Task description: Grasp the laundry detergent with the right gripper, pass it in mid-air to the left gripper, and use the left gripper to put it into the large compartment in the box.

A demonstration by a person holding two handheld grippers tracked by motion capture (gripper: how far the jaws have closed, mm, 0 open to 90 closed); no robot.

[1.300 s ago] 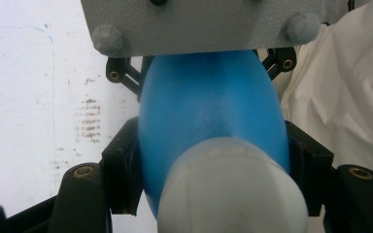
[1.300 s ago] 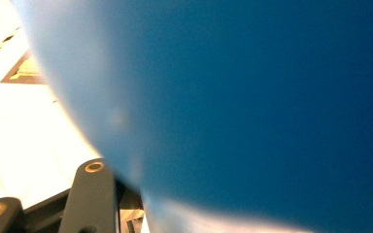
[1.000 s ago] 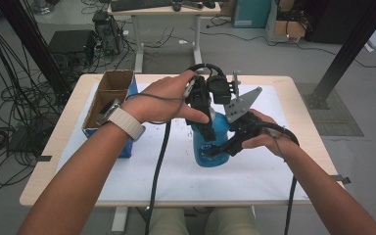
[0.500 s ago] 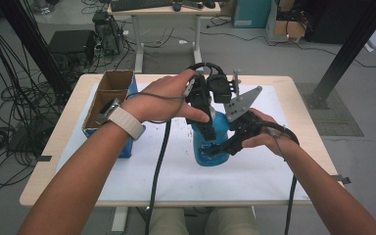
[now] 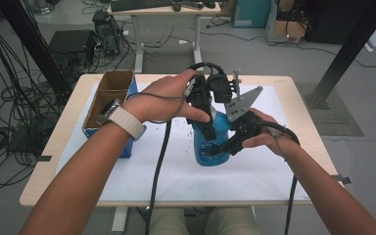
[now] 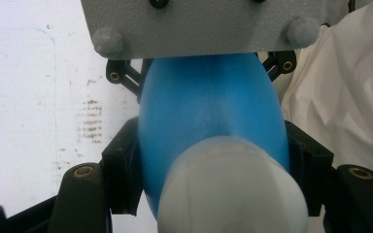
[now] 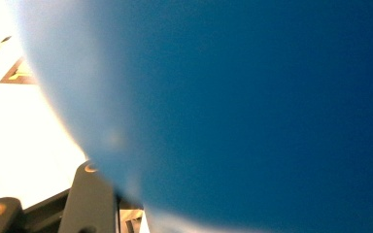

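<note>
A blue bottle (image 5: 209,143) with a pale cap (image 6: 230,189) stands upright on the white mat (image 5: 254,171) in the middle of the table. My left gripper (image 5: 205,122) comes down from above and is shut on the bottle's upper body, its black jaws pressing both sides in the left gripper view (image 6: 213,165). My right gripper (image 5: 221,147) reaches in from the right and is shut on the bottle's lower body. In the right gripper view the blue bottle (image 7: 252,107) looms very close and blurred, with one black finger (image 7: 90,199) beside it. The right gripper's grey plate (image 6: 199,24) sits above the bottle.
An open cardboard box (image 5: 108,95) rests on a blue box at the table's left side. The wooden table edge (image 5: 166,203) runs along the front. Behind the table stand a desk (image 5: 161,7) and black frame posts (image 5: 352,41); cables (image 5: 0,132) lie on the floor at left.
</note>
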